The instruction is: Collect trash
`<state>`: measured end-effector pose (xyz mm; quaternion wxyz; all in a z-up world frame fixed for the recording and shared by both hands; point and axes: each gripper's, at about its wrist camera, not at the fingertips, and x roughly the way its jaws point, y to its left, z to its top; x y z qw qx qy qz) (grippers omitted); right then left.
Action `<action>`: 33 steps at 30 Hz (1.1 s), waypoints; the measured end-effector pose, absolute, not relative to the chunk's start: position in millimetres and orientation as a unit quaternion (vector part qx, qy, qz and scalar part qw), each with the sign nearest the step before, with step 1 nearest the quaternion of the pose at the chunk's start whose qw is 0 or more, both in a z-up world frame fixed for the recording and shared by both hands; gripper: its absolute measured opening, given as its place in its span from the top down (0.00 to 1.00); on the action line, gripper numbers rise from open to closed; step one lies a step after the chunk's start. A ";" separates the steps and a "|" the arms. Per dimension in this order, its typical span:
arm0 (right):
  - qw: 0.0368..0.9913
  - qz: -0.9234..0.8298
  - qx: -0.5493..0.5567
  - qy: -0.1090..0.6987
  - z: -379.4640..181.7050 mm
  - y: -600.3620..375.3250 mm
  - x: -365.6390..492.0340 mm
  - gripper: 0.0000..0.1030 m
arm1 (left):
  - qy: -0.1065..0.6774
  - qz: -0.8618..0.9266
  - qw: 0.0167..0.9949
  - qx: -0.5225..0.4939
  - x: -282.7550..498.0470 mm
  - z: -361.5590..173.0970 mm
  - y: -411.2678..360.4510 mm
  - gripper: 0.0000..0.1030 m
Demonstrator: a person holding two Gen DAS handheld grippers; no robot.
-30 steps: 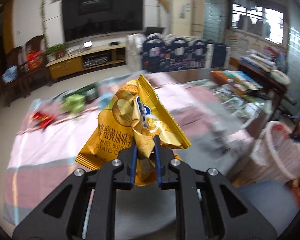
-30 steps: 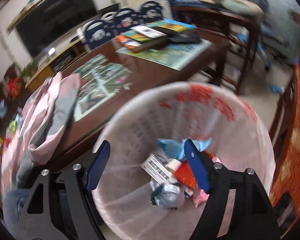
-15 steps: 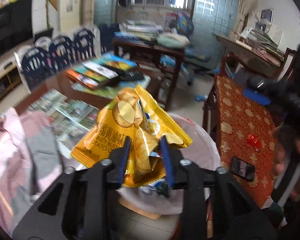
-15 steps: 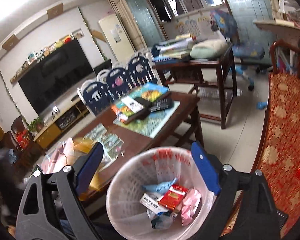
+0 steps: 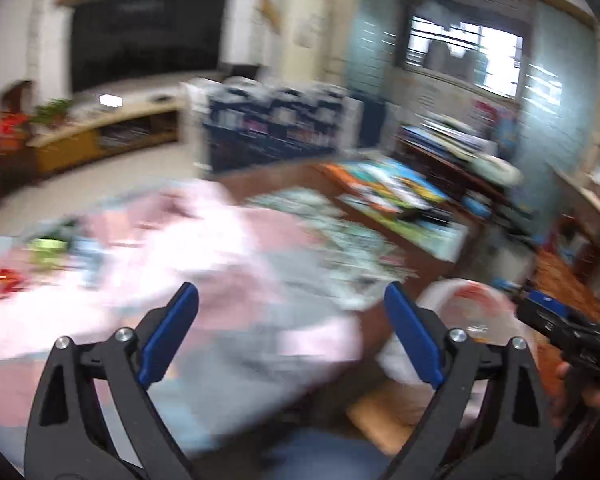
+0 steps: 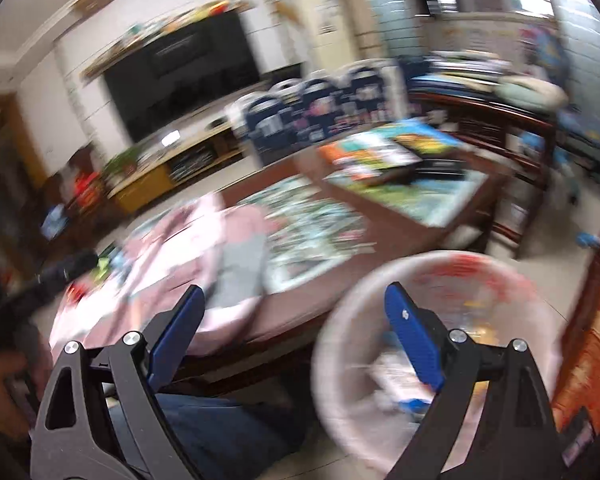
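Note:
My left gripper is over the pink cloth on the table. Its jaws are opening and nothing is between them. The white mesh trash basket stands low to its right. My right gripper is open and empty, and the basket's rim lies behind its right finger. Blurred trash lies inside the basket. A green wrapper and a red wrapper lie on the cloth at the far left. The yellow chip bag is in no gripper, and I cannot pick it out in the blur.
The brown wooden table carries picture sheets and a stack of books at its far end. A red patterned sofa seat is right of the basket. A person's blue-jeaned leg is below the table edge.
The left gripper let go of the yellow chip bag over the basket, opened wide and swung back left to the table. The right gripper rose and turned left from the basket.

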<state>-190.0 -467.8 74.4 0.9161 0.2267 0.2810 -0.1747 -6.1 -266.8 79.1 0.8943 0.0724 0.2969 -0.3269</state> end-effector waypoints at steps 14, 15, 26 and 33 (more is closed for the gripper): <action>0.943 0.058 0.120 0.306 70.3 -221.1 48.6 0.13 | 0.309 -0.058 0.949 0.032 98.4 42.9 7.5 0.06; 0.943 0.062 0.116 0.306 65.0 -212.6 56.4 0.13 | 0.312 -0.055 0.948 0.026 101.3 38.1 18.5 0.06; 0.935 0.047 0.111 0.334 32.0 -200.4 67.2 0.13 | 0.311 -0.054 0.949 -0.022 107.3 -0.3 27.5 0.06; 0.928 0.047 0.130 0.347 24.7 -205.8 71.4 0.13 | 0.328 -0.056 0.942 -0.036 122.7 -6.0 24.6 0.06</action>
